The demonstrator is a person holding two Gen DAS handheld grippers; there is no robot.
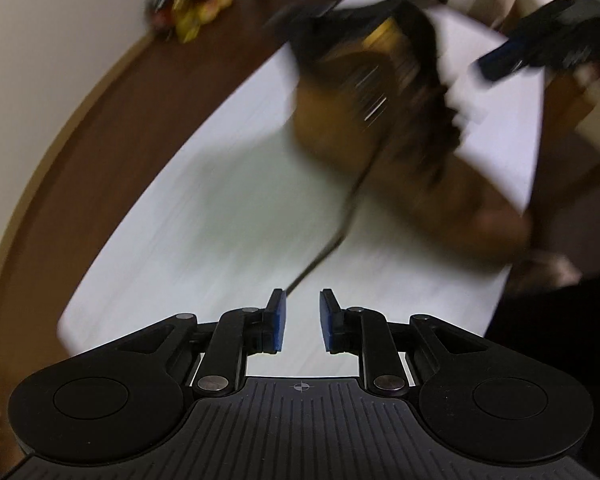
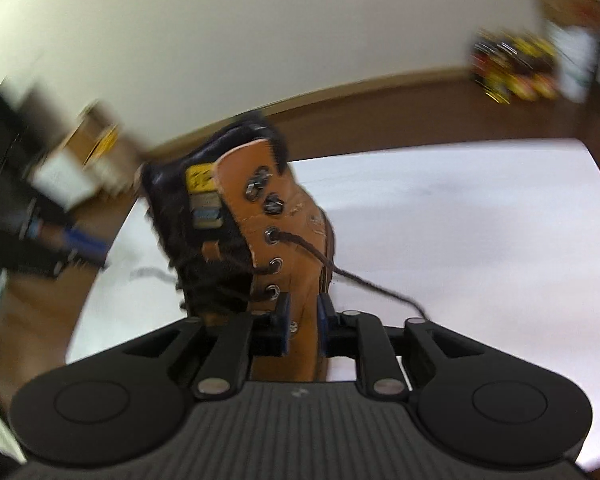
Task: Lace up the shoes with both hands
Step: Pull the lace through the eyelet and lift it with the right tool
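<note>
The tan leather lace-up boot [image 2: 260, 240] stands on a white sheet [image 2: 480, 220] over the brown desk [image 2: 420, 120]; its yellow tongue label is unreadable. The right tool [image 2: 302, 320] straddles the boot, contact unclear. The left tool [image 1: 302, 320] is released beside the dark brown lace [image 1: 340, 232].

Left tool [image 1: 303, 320]: jaws apart, bare white mat [image 1: 204, 216] directly ahead.
Ahead right of it: boot [image 1: 364, 112] blocks the way.
Lace [image 1: 340, 236]: trails across the mat toward its left pad.
Right tool [image 2: 303, 326]: boot [image 2: 292, 248] fills the gap.
Right of it: mat [image 2: 480, 232] lies open, crossed by a lace [image 2: 376, 286].
</note>
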